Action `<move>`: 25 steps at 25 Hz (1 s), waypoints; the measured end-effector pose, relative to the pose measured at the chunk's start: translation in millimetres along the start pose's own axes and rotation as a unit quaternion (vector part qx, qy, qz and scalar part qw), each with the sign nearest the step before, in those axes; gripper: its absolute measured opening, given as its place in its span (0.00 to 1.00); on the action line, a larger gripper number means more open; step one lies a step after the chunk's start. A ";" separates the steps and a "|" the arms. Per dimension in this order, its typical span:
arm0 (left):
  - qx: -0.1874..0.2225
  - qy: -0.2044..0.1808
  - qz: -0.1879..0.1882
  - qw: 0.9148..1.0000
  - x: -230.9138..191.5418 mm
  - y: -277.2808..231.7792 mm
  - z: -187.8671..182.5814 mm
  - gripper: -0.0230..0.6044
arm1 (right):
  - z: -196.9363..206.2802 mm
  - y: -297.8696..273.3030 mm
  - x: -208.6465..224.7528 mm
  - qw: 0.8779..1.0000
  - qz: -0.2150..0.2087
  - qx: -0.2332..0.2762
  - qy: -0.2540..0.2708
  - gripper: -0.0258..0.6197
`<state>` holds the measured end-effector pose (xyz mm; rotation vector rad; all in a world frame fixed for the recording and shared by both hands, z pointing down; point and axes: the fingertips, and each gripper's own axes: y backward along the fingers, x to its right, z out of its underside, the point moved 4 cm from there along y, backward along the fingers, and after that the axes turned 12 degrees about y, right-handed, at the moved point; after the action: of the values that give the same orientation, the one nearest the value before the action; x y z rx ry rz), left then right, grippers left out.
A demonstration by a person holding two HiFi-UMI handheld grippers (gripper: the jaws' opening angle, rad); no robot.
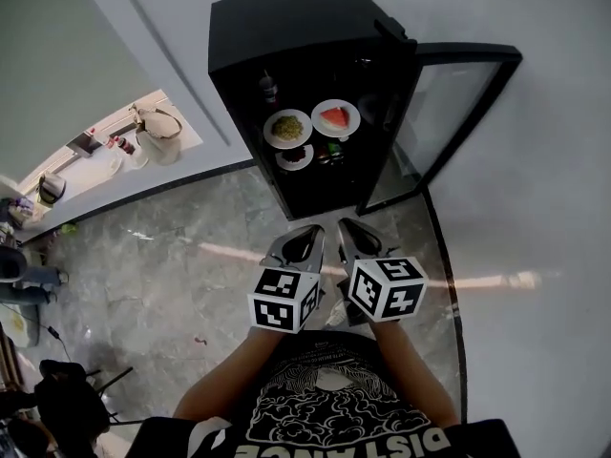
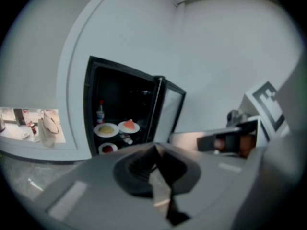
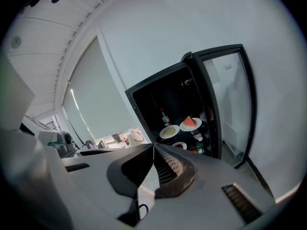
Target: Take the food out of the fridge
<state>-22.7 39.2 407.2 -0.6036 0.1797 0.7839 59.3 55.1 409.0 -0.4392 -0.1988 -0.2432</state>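
A black mini fridge (image 1: 286, 36) stands against the white wall with its glass door (image 1: 458, 113) swung open to the right. On its shelf sit a plate of yellow food (image 1: 287, 127) and a plate with a watermelon slice (image 1: 335, 117). A smaller plate of red food (image 1: 294, 156) lies below them, and a bottle (image 1: 269, 88) stands behind. My left gripper (image 1: 315, 229) and right gripper (image 1: 344, 225) are side by side just in front of the fridge, both shut and empty. The same plates show in the left gripper view (image 2: 106, 129) and the right gripper view (image 3: 190, 123).
Cans (image 1: 334, 151) stand beside the red plate. The open door juts out on the right of the fridge. At the left a wall opening shows a counter with a bag (image 1: 158, 127). A dark chair or stand (image 1: 67, 399) is on the marble floor at lower left.
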 end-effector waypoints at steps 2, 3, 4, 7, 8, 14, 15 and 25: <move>0.003 -0.001 -0.009 1.000 1.2 -3.0 -2.1 0.04 | -1.6 -4.0 5.5 1.000 -0.009 0.000 -0.004 0.04; 0.004 -0.001 -0.012 1.000 1.8 -3.9 -2.9 0.04 | -2.6 -5.2 7.1 1.000 -0.013 0.000 -0.006 0.04; 0.004 -0.003 -0.014 1.000 2.6 -5.1 -3.9 0.04 | -3.9 -6.1 8.3 1.000 -0.017 0.002 -0.007 0.04; 0.002 -0.008 -0.019 1.000 5.1 -10.8 -6.7 0.04 | -7.8 -8.7 13.3 1.000 -0.023 0.005 -0.009 0.04; 0.002 -0.009 -0.020 1.000 5.5 -13.0 -7.8 0.04 | -8.4 -10.1 15.2 1.000 -0.025 0.006 -0.010 0.04; 0.008 -0.013 -0.022 1.000 2.4 -27.4 -15.2 0.04 | -7.2 -22.1 26.3 0.999 -0.027 0.005 -0.018 0.04; 0.009 -0.014 -0.020 1.000 1.5 -30.5 -17.0 0.04 | -7.6 -24.4 28.6 0.999 -0.025 0.005 -0.019 0.04; 0.010 -0.012 0.004 1.000 -22.7 -77.2 -44.1 0.04 | -19.5 -66.4 60.8 0.999 0.000 0.002 -0.045 0.04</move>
<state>18.9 -42.3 413.7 -0.5744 0.1690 0.7960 101.6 -23.2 432.6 -0.4456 -0.2874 -0.2238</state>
